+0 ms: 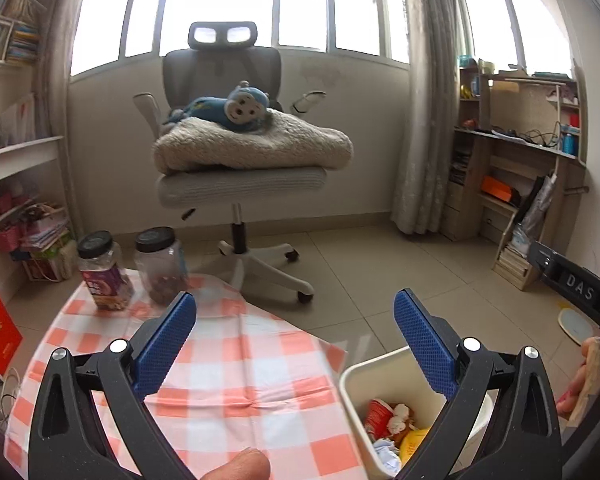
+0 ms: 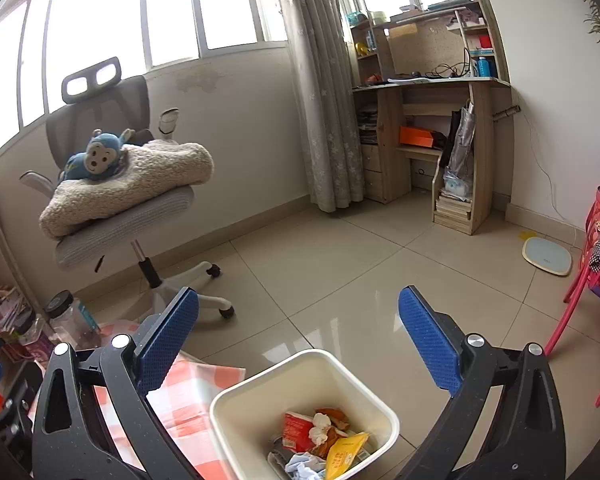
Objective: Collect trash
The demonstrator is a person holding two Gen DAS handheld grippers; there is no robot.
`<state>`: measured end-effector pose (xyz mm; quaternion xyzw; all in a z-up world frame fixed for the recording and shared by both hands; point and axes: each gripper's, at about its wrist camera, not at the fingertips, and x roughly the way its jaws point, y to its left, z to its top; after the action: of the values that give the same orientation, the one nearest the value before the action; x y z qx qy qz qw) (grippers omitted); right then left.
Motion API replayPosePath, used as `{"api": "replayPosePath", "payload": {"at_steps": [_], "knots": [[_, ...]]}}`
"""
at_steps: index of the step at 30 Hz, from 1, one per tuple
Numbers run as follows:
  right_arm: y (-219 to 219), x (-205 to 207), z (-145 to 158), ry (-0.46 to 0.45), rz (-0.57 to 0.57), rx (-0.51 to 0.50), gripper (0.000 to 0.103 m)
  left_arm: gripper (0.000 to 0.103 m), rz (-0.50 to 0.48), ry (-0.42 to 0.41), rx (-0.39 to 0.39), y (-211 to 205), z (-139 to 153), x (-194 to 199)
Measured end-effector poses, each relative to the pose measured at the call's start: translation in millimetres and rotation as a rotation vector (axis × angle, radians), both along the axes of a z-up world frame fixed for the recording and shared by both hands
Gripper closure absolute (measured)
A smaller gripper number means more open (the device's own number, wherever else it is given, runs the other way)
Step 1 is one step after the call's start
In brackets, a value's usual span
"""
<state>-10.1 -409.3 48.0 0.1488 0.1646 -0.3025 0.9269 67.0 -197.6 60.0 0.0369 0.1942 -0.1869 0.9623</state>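
A cream trash bin (image 2: 380,404) stands on the floor beside the table and holds a red wrapper (image 2: 296,430), a yellow packet (image 2: 342,454) and crumpled tissue. It also shows in the left wrist view (image 1: 354,384). My right gripper (image 2: 299,316) is open and empty, above the bin. My left gripper (image 1: 295,316) is open and empty, over the table's edge, with the bin below its right finger. The table has an orange-and-white checked cloth (image 1: 228,376).
Two black-lidded clear jars (image 1: 102,270) (image 1: 160,264) stand at the table's far left corner. A grey office chair (image 1: 240,176) with a blanket and blue monkey toy stands beyond. A wooden desk (image 2: 432,128), a floor scale (image 2: 548,256) and a red chair (image 2: 584,316) are to the right.
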Motion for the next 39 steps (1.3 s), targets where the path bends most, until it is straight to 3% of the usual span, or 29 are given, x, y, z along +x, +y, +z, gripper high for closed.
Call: {"api": "replayPosePath", "payload": {"at_steps": [8,16,25,39], "knots": [[76,3,-17,0.027,0.152,-0.002,0.007,0.007,0.127,0.064,0.018,80,-3,-3],[126,29,-36,0.083,0.275,-0.025,0.007,0.007,0.201,0.131,-0.001,128,-28,6],[149,48,-45,0.096,0.343,-0.012,0.007,0.007,0.231,0.181,0.029,145,-40,16],[157,52,-44,0.101,0.356,-0.046,0.007,0.007,0.245,0.175,0.025,147,-41,18]]}}
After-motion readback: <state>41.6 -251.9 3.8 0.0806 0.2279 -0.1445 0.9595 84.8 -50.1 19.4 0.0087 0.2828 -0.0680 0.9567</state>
